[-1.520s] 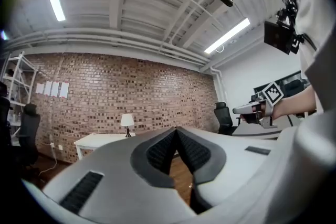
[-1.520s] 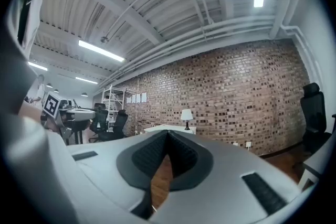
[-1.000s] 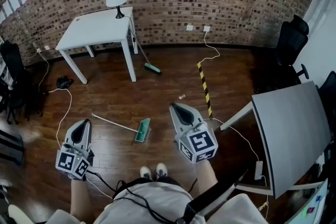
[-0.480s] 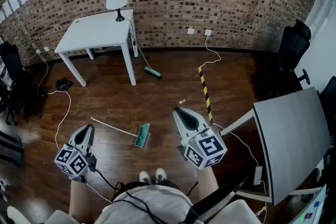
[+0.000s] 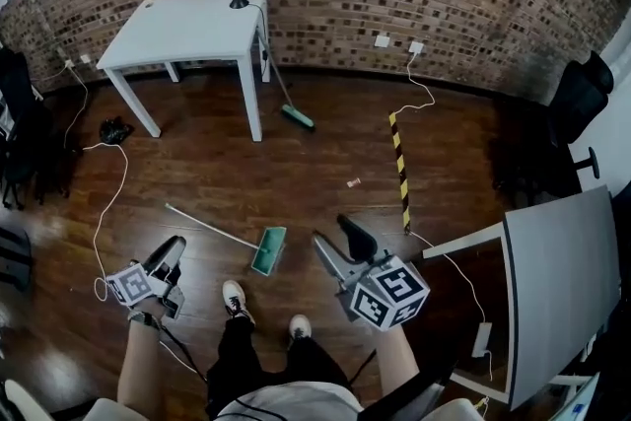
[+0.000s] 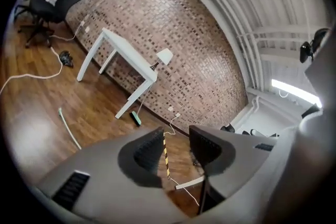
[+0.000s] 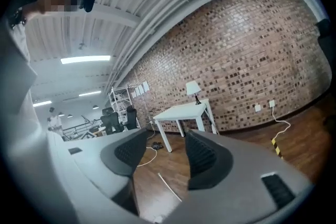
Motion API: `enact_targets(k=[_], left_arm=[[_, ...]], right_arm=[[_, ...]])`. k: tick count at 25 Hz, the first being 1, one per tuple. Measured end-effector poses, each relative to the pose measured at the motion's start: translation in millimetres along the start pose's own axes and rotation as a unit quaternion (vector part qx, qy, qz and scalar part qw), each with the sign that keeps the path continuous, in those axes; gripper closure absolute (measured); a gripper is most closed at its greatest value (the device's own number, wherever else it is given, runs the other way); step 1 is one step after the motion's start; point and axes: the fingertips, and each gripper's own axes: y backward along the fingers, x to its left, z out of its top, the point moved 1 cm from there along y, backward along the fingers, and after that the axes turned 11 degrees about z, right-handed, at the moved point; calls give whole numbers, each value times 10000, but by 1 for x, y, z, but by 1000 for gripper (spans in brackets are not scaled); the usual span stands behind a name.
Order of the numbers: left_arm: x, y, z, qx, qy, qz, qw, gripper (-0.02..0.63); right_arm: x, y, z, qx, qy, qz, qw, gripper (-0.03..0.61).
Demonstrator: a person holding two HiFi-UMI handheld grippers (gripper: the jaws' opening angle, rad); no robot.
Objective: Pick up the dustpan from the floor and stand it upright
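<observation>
Though the left gripper (image 5: 170, 251) and right gripper (image 5: 333, 235) have just spread, empty, the dustpan (image 5: 267, 249) at 12 o'clock could swing if pinched by its seemingly thin handle (image 5: 207, 225).

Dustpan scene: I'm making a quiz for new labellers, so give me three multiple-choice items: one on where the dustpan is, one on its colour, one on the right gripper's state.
1. Where is the dustpan?
A. on a table
B. leaning on the brick wall
C. flat on the wooden floor, ahead of the person's shoes

2. What colour is its pan?
A. green
B. red
C. black

3. How is the right gripper?
A. shut on the dustpan
B. open, empty
C. shut, empty

Key:
1 C: it lies flat on the boards with its white handle stretched out.
2 A: the pan is green.
3 B: its fingers, which have just been opening, stand apart with only the room behind showing between them.
</observation>
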Motion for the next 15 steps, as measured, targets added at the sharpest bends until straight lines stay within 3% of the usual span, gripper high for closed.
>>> enact_targets(k=[4, 6, 9, 12, 15], left_arm=[[122, -62, -21, 226, 892, 692, 9933, 371], [187, -100, -32, 229, 1023, 681, 9922, 315], [287, -159, -69, 180, 1412, 516, 9885, 285], [383, -209, -120, 270, 1472, 788, 9856, 264], [455, -253, -160, 404, 1447, 880, 9847, 262]], right_arm=[[-46, -55, -83, 238, -714, -35, 9972, 272], [-72, -88, -140, 377, -1244, 33, 9915, 219], [-114, -128, -238, 525, -2127, 177, 9755, 168], [-153, -154, -337, 708, -2462, 141, 9665, 158], [-185, -174, -417, 796, -2445, -51, 9664, 158]])
